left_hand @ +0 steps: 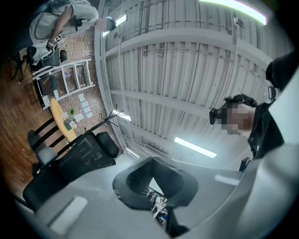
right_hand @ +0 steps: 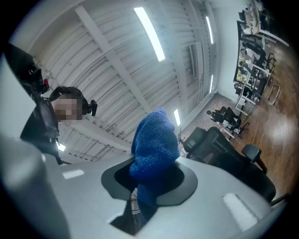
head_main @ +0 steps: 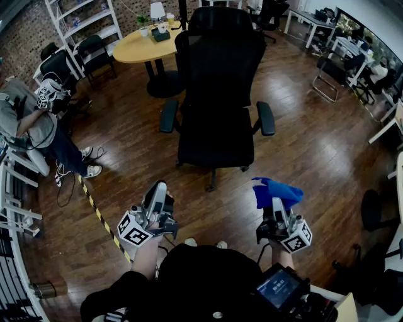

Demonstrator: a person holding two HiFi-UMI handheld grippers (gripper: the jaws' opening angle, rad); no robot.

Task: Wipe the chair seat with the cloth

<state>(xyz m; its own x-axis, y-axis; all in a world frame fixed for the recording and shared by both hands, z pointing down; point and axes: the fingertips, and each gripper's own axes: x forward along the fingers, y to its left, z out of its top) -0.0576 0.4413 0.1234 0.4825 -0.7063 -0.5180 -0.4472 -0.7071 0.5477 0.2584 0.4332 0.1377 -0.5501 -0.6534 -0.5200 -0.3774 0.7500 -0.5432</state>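
We count 2 claws: left claw (head_main: 157, 188), right claw (head_main: 278, 205). 1 blue cloth (head_main: 275, 190). 1 black office chair (head_main: 217, 126) mid-floor. 2 black side chairs (head_main: 96, 49) by 1 round table (head_main: 133, 48). 1 white shelf unit (head_main: 82, 19). 1 seated person (head_main: 39, 129). Far-right furniture we can't count.

Dim head view, glare on the wood floor (head_main: 327, 144) at three o'clock; fisheye bends every edge; ceiling strips (right_hand: 149, 32) glow.
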